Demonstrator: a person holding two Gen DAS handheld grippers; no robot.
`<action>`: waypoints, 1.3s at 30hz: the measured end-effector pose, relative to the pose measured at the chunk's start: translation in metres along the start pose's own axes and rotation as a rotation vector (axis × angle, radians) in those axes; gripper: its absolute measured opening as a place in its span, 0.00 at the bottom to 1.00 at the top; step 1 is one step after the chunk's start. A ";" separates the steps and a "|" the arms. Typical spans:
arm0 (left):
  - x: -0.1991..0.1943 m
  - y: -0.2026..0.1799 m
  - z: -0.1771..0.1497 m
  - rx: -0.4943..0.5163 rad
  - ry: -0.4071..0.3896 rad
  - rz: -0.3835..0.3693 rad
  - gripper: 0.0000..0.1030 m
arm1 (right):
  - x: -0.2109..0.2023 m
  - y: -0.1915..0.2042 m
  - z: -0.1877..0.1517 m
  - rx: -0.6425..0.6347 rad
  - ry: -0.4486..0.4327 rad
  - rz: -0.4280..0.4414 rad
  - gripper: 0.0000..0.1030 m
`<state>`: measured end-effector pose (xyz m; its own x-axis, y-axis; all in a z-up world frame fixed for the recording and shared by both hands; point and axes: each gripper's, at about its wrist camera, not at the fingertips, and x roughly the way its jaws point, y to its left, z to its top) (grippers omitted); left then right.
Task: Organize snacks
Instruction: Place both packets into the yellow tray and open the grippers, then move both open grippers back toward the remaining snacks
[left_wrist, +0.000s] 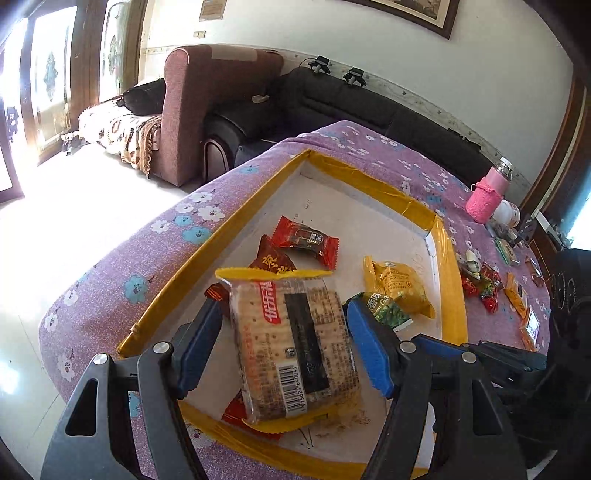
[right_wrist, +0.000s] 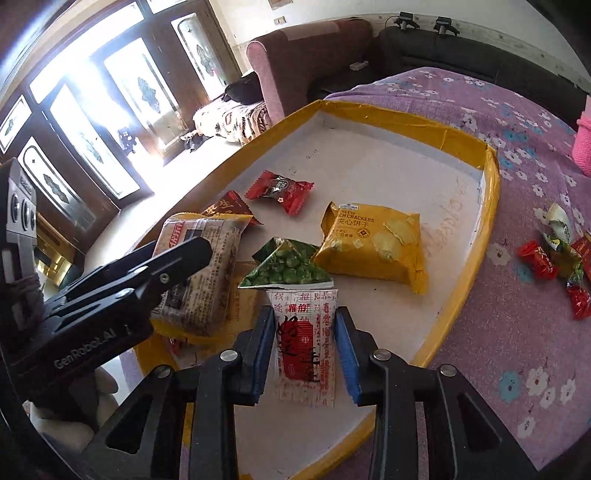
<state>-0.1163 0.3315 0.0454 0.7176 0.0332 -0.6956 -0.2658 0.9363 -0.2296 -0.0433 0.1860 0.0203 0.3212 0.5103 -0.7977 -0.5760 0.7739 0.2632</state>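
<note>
Hovering over the yellow-rimmed tray (left_wrist: 448, 258), the left gripper (left_wrist: 284, 343) is pinching a cracker pack (left_wrist: 295, 343) while the right gripper (right_wrist: 304, 350) is pinching a white-and-red sachet (right_wrist: 304, 343) at 6 o'clock, presumably for sorting.

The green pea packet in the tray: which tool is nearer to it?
Right. The right tool sits just behind the green pea packet, holding a white sachet. The left tool is beside it, around the cracker pack.
</note>
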 end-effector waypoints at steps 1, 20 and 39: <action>-0.004 -0.001 0.001 0.001 -0.012 -0.001 0.68 | -0.003 0.000 -0.001 0.008 -0.008 0.008 0.38; -0.074 -0.091 -0.009 0.101 -0.134 -0.156 0.68 | -0.110 -0.079 -0.068 0.334 -0.330 0.014 0.59; -0.057 -0.158 -0.042 0.212 0.004 -0.312 0.68 | -0.235 -0.277 -0.124 0.560 -0.406 -0.398 0.61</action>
<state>-0.1424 0.1673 0.0928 0.7401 -0.2664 -0.6175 0.1050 0.9527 -0.2851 -0.0521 -0.1944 0.0676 0.7341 0.1691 -0.6576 0.0686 0.9451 0.3196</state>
